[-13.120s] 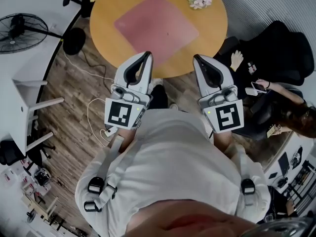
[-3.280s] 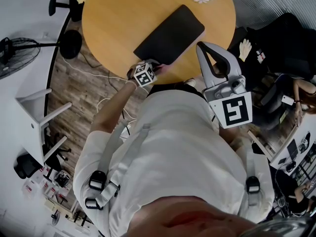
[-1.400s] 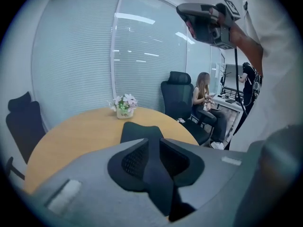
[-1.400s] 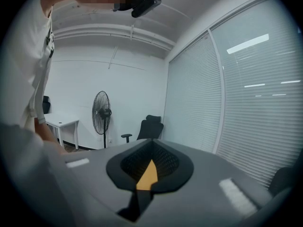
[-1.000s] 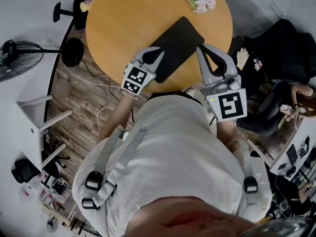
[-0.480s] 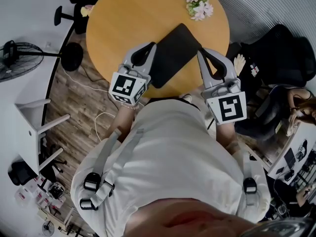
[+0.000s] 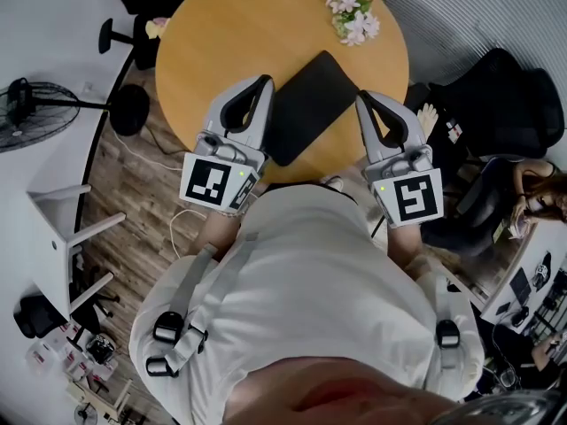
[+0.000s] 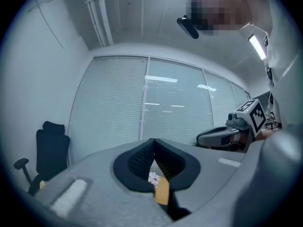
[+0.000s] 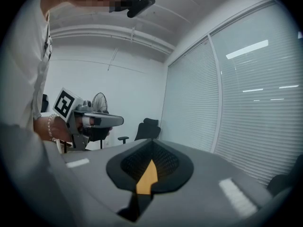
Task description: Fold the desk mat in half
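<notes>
While the left gripper [image 7: 263, 82] hangs level over the near rim of the round table [image 7: 221, 25], its jaws are pressed together on nothing. Just to its right lies the desk mat [image 7: 310, 104], doubled over, dark face up, flat between the two grippers and touched by neither. Right gripper [image 7: 361, 98], mat on its left: jaws likewise together, empty. The fold looks done. To finish well, check that the edges match, press any lifted corner with closed tips, and avoid the flowers [image 7: 353, 16] ahead.
</notes>
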`<move>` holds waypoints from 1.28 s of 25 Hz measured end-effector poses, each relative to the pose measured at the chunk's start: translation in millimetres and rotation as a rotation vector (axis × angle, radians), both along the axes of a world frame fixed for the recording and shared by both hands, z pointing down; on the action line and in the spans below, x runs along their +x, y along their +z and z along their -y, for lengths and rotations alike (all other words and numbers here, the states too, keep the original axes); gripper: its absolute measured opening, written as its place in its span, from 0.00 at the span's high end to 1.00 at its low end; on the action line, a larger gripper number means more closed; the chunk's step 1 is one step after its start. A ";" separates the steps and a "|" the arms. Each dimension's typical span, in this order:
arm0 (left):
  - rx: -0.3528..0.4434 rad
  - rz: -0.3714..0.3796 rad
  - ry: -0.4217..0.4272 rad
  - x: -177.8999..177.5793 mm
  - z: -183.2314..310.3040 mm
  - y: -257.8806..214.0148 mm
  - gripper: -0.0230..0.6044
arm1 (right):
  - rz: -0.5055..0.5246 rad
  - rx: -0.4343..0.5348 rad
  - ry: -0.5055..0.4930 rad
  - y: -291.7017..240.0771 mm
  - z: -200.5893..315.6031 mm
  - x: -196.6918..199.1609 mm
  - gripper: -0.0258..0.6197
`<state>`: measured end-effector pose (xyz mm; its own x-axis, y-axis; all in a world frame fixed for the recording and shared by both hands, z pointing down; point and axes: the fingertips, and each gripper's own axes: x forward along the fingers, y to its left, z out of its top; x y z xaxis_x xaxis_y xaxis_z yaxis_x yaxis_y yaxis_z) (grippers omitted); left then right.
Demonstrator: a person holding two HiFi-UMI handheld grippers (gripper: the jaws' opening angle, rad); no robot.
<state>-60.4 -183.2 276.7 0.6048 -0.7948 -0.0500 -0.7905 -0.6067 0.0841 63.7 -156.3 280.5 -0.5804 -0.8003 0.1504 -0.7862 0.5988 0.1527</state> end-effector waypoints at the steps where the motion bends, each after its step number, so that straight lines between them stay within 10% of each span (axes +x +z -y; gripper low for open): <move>1: 0.006 -0.002 -0.002 -0.6 -0.6 -3.4 0.96 | 0.017 0.003 0.000 -4.1 0.2 -2.5 0.95; 32: 0.014 0.001 -0.003 -13.8 8.1 -5.5 0.95 | -0.001 -0.010 0.015 -3.8 17.2 -14.5 0.95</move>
<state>-74.2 -191.3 271.2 0.6023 -0.7960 -0.0604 -0.7924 -0.6053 0.0755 49.2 -173.5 276.7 -0.5681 -0.8074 0.1590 -0.7950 0.5884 0.1471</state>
